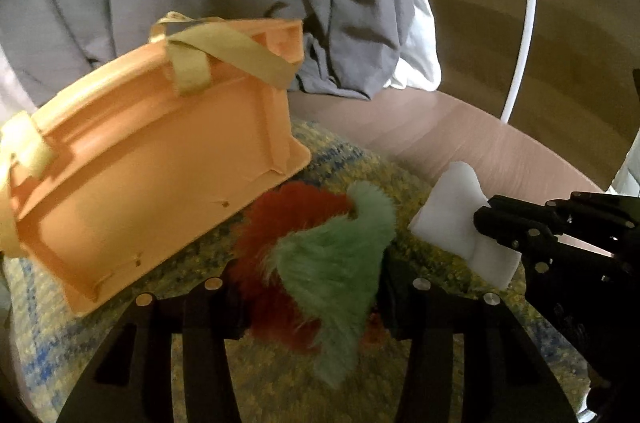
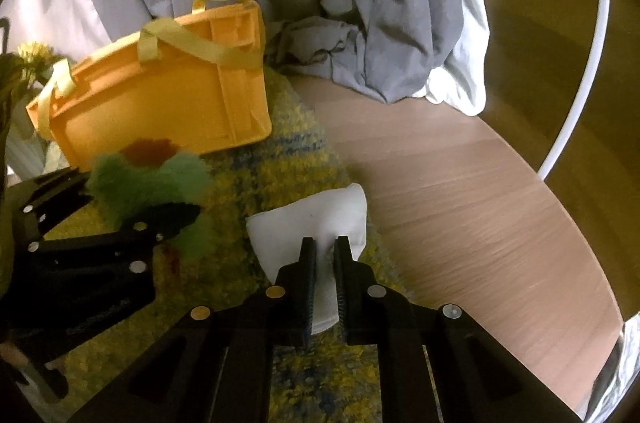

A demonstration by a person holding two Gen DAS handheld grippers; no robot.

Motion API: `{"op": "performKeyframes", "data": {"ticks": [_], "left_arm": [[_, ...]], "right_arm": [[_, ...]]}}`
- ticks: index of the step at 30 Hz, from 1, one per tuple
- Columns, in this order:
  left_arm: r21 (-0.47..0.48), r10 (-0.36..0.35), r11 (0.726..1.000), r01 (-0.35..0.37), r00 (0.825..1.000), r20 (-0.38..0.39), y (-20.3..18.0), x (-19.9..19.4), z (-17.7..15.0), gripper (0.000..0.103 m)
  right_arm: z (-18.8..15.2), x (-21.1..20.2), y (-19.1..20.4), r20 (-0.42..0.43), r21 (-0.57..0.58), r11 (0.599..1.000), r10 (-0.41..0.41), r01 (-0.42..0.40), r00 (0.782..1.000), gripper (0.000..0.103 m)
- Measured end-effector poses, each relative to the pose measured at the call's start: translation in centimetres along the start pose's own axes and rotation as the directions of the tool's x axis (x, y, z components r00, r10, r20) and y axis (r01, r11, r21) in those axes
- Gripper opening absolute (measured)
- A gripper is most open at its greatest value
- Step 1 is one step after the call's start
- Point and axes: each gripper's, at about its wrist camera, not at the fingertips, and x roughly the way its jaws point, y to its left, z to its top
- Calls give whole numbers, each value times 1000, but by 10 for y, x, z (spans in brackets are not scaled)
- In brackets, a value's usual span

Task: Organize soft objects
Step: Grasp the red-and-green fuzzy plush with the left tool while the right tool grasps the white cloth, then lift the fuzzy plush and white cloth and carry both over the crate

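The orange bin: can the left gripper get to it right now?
Probably not yet. The left gripper is shut on the fuzzy toy, so it is busy, though nothing stands between it and the orange bin.

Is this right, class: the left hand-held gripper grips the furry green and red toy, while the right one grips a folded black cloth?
Not quite. The cloth in the right hand-held gripper is white, as the right wrist view shows. The left hand-held gripper does grip the furry green and red toy.
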Motion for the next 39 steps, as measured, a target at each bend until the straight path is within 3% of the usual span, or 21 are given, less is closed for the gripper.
{"op": "performKeyframes", "data": {"ticks": [7,13,24,30,39], "left_arm": [[-71,27,997,-26,1000,8,4,-26,0,48],[-134,95,987,-90,995,32,10,-51,3,48],[-221,225,954,-201,970,94,13,-103,11,48],[-258,301,931,-259,944,136,14,-132,15,48],[-308,395,895,-322,892,217,17,-167,23,48]], "right_arm": [[10,-18,2,27,-10,999,36,-36,999,11],[22,-31,5,56,-33,997,74,-72,996,11],[50,-63,16,156,-110,983,166,-150,974,11],[63,-80,22,204,-150,967,232,-204,951,11],[86,-102,36,282,-214,943,310,-256,908,11]]}}
